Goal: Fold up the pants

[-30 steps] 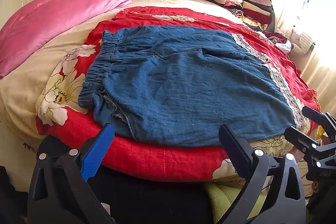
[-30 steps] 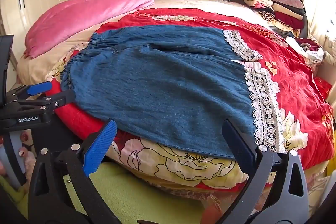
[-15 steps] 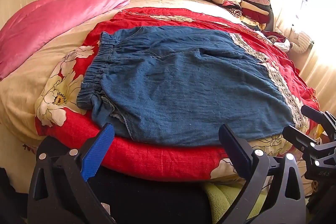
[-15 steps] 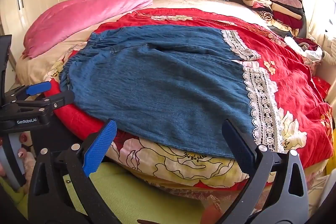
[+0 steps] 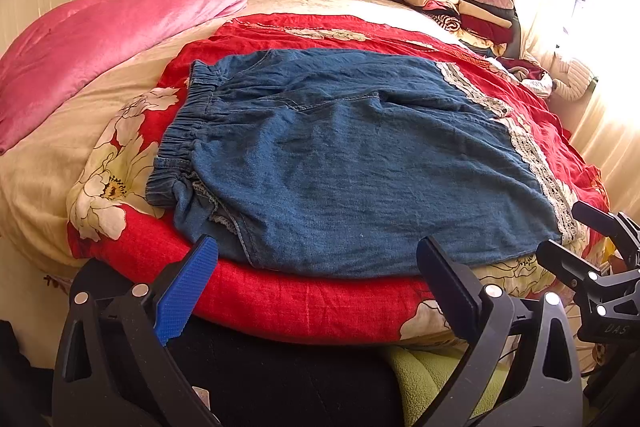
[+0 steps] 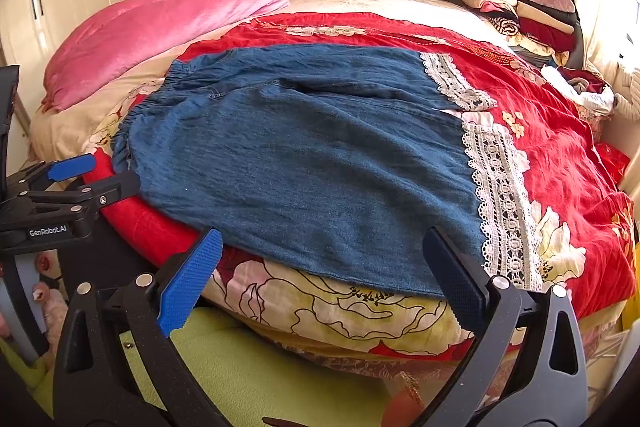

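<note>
Pants flat beyond spread fingers

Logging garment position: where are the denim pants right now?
The denim pants lie flat on the red floral quilt, mid-frame in both views, just beyond both open tongs, waistband left.

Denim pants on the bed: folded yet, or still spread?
Spread flat. The denim pants lie open across the red quilt, elastic waistband and lace hems both exposed.
</note>
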Demonstrator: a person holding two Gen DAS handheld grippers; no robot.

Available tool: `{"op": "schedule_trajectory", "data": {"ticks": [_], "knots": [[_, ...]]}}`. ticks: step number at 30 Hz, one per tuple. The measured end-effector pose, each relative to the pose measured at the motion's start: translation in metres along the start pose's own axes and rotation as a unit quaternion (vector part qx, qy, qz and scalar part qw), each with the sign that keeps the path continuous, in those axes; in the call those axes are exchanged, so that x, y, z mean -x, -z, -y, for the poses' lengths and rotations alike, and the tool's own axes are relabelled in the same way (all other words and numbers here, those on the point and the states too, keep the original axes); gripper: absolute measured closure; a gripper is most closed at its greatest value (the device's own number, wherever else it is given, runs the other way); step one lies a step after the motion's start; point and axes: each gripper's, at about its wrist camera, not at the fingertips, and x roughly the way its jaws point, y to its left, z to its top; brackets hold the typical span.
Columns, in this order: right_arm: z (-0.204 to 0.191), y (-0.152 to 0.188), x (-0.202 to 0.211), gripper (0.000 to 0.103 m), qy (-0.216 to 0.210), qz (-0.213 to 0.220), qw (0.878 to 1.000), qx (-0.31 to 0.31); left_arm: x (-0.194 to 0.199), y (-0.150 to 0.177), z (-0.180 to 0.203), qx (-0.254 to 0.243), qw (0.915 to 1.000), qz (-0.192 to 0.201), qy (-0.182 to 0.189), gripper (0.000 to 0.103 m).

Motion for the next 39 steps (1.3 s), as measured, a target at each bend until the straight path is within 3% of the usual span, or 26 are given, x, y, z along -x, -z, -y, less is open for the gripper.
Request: {"op": "schedule_trajectory", "data": {"ticks": [39], "knots": [[0.0013, 0.0004, -0.0070, 0.008, -0.004, -0.009, 1.000, -0.001, 0.0017, -0.0022, -0.0056, 0.004, 1.0000, 0.003, -0.004, 0.004]]}}
